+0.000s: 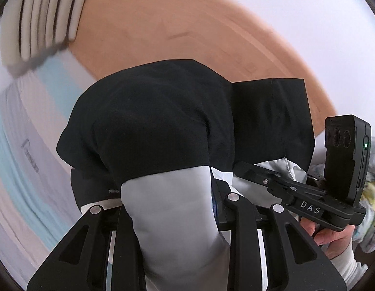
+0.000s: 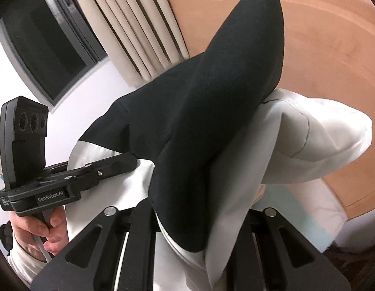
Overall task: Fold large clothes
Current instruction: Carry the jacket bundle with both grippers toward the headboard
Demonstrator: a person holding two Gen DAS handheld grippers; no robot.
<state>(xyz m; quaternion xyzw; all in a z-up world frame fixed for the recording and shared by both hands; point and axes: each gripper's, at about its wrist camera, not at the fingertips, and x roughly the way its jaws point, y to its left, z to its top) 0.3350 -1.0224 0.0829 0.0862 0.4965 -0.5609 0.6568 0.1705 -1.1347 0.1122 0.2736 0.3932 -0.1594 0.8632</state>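
Nearest the left wrist camera, the left tool [image 1: 170, 218] is clenched on a bunch of the garment [image 1: 148, 121], a black-and-white piece of clothing: pale grey-white cloth is pinched between its two black fingers and runs forward into a broad black panel that drapes over the tips. In the right wrist view the right tool [image 2: 187, 230] is likewise clamped on the same garment [image 2: 211, 111], with black cloth over white cloth wedged between its fingers and a black point rising up and away from it. The garment hangs in the air between the two tools, held up rather than laid flat; a puffed white part bulges out to the right of the right tool. Each view shows the other tool close alongside, so the two grips sit near each other.

Beyond the cloth lies a rounded wooden headboard [image 1: 187, 24], and below it, at the left, a bed [image 1: 22, 145] with pale striped sheets. Farthest off are a beige curtain [image 2: 129, 24] and a dark window [image 2: 42, 36].

The likely trouble: both grips take thick, bunched layers, so one layer may slip free as the garment is spread. With the tools so close, the cloth between them sags and could land creased or twisted on the bed, spoiling the fold line.
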